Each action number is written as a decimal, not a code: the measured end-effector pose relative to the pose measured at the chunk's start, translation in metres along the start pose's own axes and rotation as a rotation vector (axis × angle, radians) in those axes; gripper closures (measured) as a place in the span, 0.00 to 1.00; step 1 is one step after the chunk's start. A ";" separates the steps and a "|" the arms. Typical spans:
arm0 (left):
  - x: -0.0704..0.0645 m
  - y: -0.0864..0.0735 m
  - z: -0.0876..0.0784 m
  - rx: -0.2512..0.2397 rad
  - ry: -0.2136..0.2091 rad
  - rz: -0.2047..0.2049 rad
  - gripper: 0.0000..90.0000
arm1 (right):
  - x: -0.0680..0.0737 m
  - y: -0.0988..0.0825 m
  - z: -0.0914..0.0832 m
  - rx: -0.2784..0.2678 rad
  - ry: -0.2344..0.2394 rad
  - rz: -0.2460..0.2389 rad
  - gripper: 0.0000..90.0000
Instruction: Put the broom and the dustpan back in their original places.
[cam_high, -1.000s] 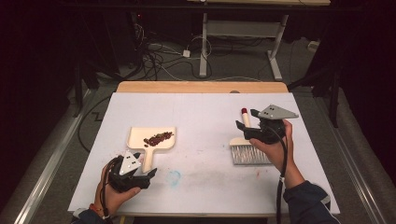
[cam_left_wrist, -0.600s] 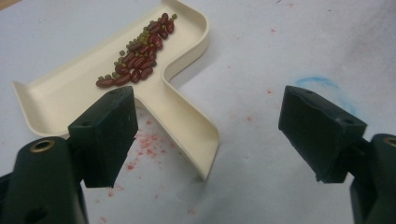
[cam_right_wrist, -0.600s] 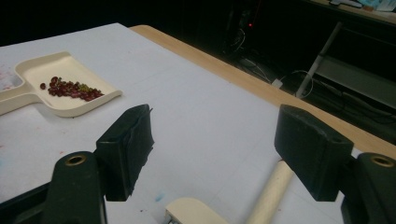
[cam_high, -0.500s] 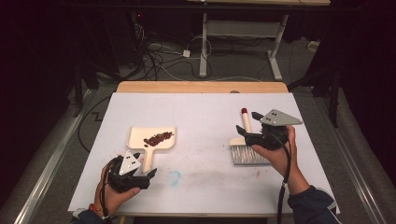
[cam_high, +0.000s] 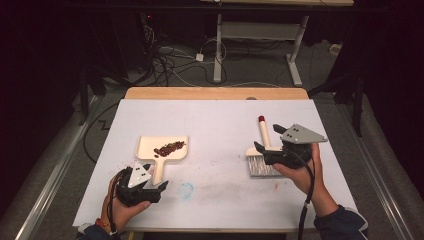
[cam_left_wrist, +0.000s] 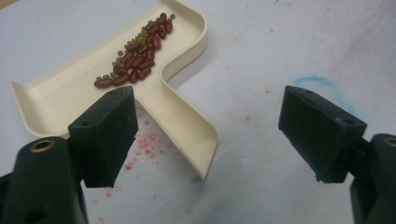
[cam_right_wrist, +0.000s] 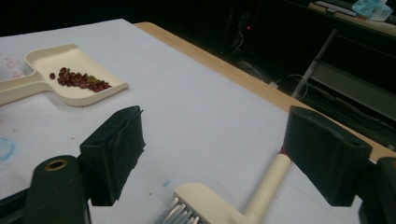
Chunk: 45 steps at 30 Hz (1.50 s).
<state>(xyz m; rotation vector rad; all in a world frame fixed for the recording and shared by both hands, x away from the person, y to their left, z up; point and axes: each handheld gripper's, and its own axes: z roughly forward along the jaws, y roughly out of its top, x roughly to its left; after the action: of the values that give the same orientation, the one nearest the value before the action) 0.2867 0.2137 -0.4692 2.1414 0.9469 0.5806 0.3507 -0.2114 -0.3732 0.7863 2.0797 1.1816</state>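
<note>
My cream dustpan (cam_high: 164, 151) lies flat at left, holding red beans (cam_high: 169, 148); my brush (cam_high: 264, 150) lies at right.

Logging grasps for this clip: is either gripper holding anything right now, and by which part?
Nothing is held. The left gripper is open near the dustpan handle; the right gripper is open above the brush.

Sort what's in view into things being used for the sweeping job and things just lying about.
In use: dustpan holding beans; brush; left gripper and right gripper, both open.

Lying about: cables on the floor, blue mark on the table cover.
</note>
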 end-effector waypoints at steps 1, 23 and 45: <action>0.000 0.000 0.000 0.000 0.001 0.001 0.22 | 0.000 -0.001 -0.001 0.000 0.006 -0.003 0.22; -0.002 0.001 0.001 0.005 -0.001 0.016 0.22 | 0.009 -0.032 -0.013 0.008 0.005 -0.077 0.22; -0.002 -0.002 -0.003 0.002 0.018 0.026 0.22 | -0.001 -0.090 -0.027 0.015 -0.042 -0.027 0.25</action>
<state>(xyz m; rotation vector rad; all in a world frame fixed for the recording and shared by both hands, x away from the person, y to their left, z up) 0.2824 0.2145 -0.4692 2.1558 0.9313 0.6131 0.3137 -0.2649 -0.4411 0.7808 2.0606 1.1264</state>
